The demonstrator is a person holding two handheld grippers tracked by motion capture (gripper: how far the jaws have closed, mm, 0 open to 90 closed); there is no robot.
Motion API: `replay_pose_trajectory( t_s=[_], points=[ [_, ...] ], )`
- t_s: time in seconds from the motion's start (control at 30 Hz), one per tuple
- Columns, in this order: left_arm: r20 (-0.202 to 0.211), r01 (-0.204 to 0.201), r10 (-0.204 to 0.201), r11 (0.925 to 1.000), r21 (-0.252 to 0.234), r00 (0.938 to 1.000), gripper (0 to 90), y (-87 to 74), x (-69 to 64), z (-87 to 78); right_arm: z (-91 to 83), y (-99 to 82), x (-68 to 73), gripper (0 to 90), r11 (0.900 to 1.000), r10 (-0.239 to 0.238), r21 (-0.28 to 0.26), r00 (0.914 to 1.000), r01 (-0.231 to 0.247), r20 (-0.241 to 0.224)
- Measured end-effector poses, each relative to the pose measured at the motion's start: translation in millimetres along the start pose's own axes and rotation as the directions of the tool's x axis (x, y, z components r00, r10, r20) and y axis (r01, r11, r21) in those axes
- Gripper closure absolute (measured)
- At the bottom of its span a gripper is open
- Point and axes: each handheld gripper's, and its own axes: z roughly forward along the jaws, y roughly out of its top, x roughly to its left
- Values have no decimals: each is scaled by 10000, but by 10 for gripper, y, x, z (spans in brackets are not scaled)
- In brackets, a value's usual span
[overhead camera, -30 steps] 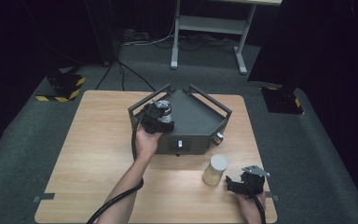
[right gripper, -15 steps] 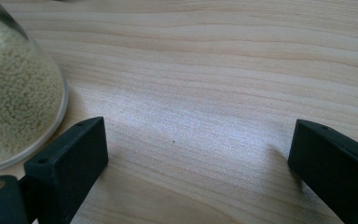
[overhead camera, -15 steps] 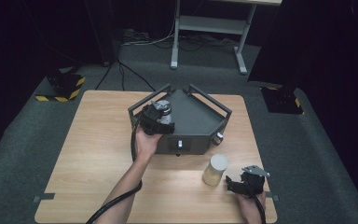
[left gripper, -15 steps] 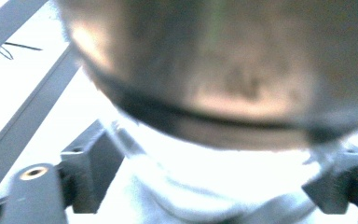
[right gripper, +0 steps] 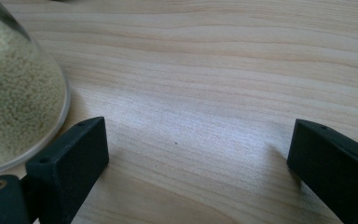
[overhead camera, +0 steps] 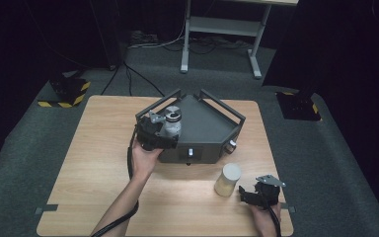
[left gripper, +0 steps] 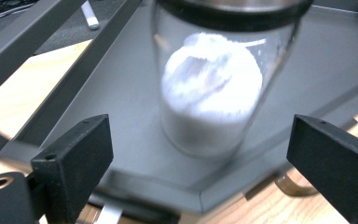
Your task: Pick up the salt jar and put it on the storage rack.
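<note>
a: what fills the frame?
b: grey carpet, then a wooden table, bare at lower left.
a: centre?
b: a dark tray bearing a jar of white powder.
a: tools?
b: left gripper jaws just opened, off the jar; right gripper open beside a grain jar.

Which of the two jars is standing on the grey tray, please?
The jar of white powder with the metal lid, on the grey tray; the grain-filled jar stands on the table.

Overhead forward-down, 2 tool cameras close (tabletop shared)
</note>
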Motion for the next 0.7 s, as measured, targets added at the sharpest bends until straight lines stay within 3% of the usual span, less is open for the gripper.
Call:
replay_pose_trajectory(
  t_s=[0.23, 0.7],
  points=[
    [198, -197, 197, 9998, 3, 9996, 38, -145, 51, -186, 32, 26, 44, 53, 9999, -124, -27, 9999, 124, -88],
    [437, -422, 417, 9991, 107, 9982, 21, -460, 71, -339, 32, 26, 44, 53, 9999, -122, -26, 9999, 122, -90]
  ],
)
